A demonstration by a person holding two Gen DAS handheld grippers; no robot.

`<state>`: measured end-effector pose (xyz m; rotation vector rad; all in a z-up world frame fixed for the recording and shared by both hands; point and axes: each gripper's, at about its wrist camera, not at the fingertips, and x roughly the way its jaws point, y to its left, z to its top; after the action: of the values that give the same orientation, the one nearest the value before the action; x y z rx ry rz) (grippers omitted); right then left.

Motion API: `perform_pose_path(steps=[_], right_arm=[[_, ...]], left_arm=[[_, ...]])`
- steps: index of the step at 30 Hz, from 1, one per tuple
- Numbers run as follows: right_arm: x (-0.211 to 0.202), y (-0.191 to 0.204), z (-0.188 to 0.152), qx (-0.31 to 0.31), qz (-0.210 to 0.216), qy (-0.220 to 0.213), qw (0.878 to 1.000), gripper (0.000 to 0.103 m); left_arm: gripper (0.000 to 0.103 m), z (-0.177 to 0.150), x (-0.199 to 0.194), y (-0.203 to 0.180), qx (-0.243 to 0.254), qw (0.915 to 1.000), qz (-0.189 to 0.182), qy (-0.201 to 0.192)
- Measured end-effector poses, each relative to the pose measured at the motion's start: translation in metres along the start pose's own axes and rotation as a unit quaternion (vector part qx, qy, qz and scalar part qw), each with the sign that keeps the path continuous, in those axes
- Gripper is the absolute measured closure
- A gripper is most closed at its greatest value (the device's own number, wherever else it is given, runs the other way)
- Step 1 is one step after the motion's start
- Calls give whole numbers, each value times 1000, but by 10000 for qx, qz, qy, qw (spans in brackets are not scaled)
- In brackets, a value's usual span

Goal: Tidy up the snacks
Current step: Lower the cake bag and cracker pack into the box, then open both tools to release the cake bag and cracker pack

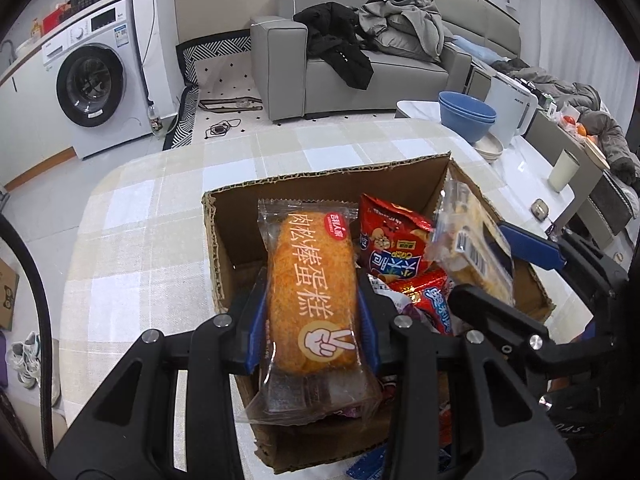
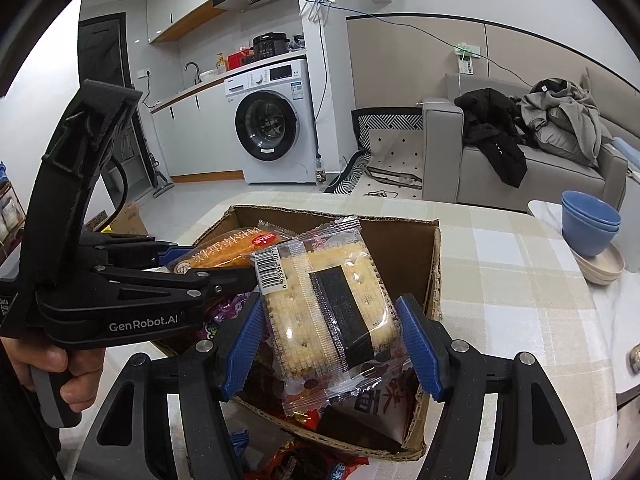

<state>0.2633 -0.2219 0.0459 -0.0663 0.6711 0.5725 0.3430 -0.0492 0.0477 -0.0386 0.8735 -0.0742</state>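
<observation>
Above the cardboard box [image 1: 328,184], the left gripper [image 1: 312,320] clamps a meat-floss cake [image 1: 312,292]; the right gripper [image 2: 332,340] pinches a cracker packet [image 2: 332,312].

My left gripper [image 1: 312,320] clamped on the wrapped cake [image 1: 310,292], my right gripper [image 2: 332,344] at three o'clock clasping the cracker pack [image 2: 332,300], both angled downward
</observation>
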Motion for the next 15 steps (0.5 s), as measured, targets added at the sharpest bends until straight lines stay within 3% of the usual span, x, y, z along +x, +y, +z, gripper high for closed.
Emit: perform_pose_path(steps=[12, 15], right_arm=[[0, -5, -1, -14, -66, -128, 9999, 34], [-9, -10, -1, 55, -73, -223, 9997, 24]], left_arm=[[68, 1, -5, -2, -137, 9998, -126, 38], [56, 1, -12, -3, -169, 9998, -133, 42]])
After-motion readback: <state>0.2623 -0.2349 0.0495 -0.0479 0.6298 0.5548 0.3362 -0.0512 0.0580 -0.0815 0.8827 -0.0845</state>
